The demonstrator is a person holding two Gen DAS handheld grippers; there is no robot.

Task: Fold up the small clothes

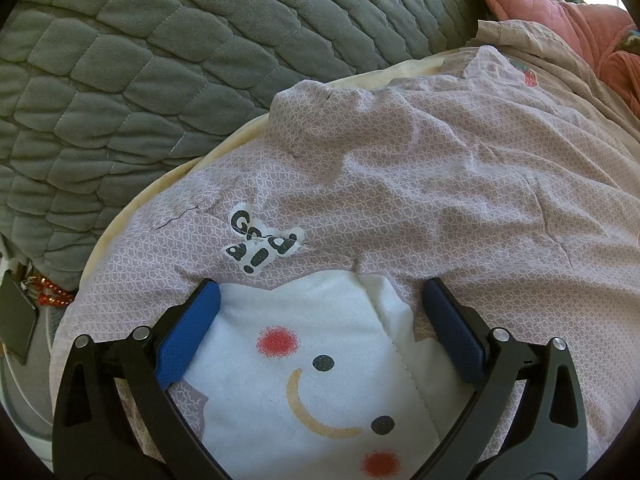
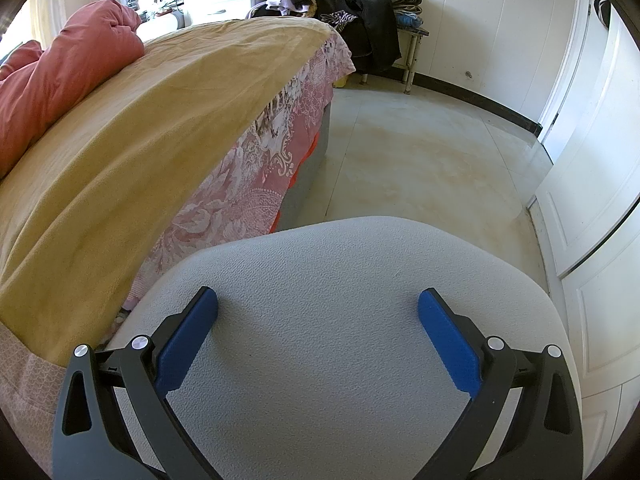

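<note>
A small mauve patterned garment point(image 1: 420, 184) lies crumpled on a cream sheet point(image 1: 224, 152). It carries a white smiling-face print point(image 1: 320, 368) and dark lettering point(image 1: 262, 242). My left gripper point(image 1: 320, 300) hovers open right over the face print, its blue pads point(image 1: 188, 332) on either side of it with nothing clamped. My right gripper point(image 2: 318, 308) is open too, above a grey textured stool or seat point(image 2: 340, 280) beside the bed, holding nothing. A corner of the mauve garment point(image 2: 24, 396) shows at the lower left of the right wrist view.
A grey quilted cover point(image 1: 132, 60) fills the far left, and a salmon quilt point(image 1: 560, 12) is bunched at the back. The bed point(image 2: 120, 152) has a tan blanket and floral skirt. Beyond it are tiled floor point(image 2: 420, 160), a clothes-heaped bench point(image 2: 360, 20) and white doors point(image 2: 592, 200).
</note>
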